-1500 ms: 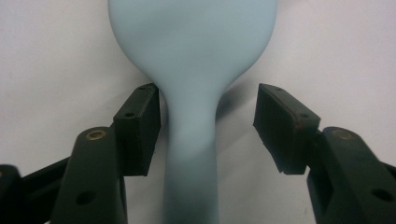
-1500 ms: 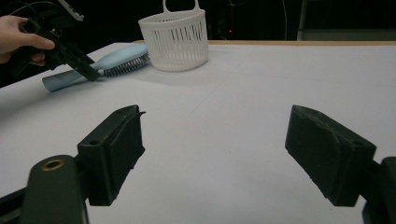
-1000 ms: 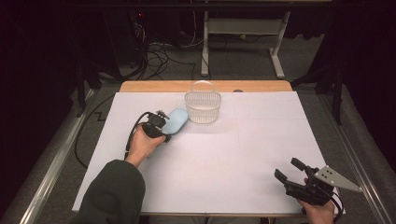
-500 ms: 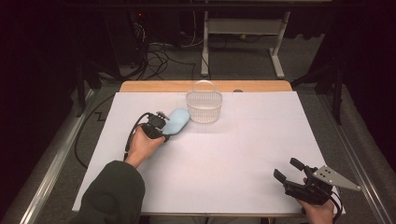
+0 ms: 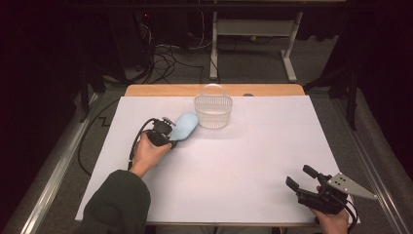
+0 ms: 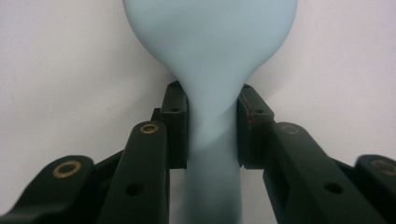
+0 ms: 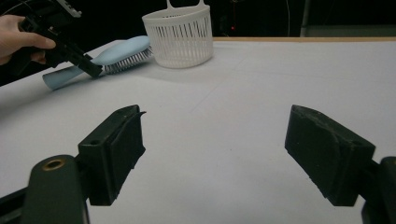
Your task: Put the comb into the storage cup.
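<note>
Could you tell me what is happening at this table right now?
A person is working with two hand-held tongs. The left tongs have just been closing and now clamp the narrow handle of a pale blue plastic hairbrush, which lies on the white table cover beside a white slotted plastic basket. The right tongs rest open near the table's front right corner, holding nothing.

left gripper [image 5: 171, 137]: black body, thick black cable looping off the back; small silver fitting on top.
left jaw links: matte black bars, brass-ringed pivot holes, plain screw holes; square black pads [image 6: 176, 126].
right gripper [image 5: 302, 178]: black, grey three-cornered plate with small holes on top.
right pads [image 7: 116, 149]: blocky black, worn edges; brass pivot ring below.
sleeve [image 5: 117, 207]: dark green, on the left arm.
</note>
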`<state>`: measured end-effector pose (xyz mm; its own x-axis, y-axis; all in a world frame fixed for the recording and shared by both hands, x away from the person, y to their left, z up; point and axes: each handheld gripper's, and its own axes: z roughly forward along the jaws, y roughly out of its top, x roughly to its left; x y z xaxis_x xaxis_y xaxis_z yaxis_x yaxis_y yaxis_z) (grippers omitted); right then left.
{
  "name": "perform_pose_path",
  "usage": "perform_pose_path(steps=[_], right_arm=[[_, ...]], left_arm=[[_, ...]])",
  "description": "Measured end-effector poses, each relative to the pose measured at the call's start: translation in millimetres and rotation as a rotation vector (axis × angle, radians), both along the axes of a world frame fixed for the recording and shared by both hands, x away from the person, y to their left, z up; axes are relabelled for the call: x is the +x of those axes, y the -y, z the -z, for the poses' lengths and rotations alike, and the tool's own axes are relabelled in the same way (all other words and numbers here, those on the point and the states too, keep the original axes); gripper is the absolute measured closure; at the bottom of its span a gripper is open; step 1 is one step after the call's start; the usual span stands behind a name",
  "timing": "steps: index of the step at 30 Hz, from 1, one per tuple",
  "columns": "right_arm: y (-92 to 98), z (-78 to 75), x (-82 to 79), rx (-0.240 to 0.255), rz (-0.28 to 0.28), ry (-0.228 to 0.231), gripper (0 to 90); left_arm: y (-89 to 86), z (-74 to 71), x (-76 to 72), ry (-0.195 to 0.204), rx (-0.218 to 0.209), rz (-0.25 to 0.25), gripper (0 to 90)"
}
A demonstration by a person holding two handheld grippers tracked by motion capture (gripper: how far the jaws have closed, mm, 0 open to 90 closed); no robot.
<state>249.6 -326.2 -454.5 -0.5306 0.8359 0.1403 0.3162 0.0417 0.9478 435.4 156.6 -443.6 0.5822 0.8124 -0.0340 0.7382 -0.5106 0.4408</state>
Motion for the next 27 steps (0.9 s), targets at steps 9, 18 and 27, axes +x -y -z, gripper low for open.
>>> perform_pose_path(steps=[9,18,27], right_arm=[[-0.1,-0.3,-1.0,-0.001,0.004,0.005,20.0],[-0.2,-0.2,-0.8,-0.002,0.005,0.003,20.0],[-0.7,-0.2,-0.8,-0.004,0.010,0.001,20.0]], left_arm=[[-2.0,-6.3,-11.8,0.033,-0.030,0.023,69.6],[-7.6,-11.2,-28.2,0.067,-0.057,0.045,69.6],[-19.2,-20.6,-46.3,0.119,-0.102,0.057,69.6]])
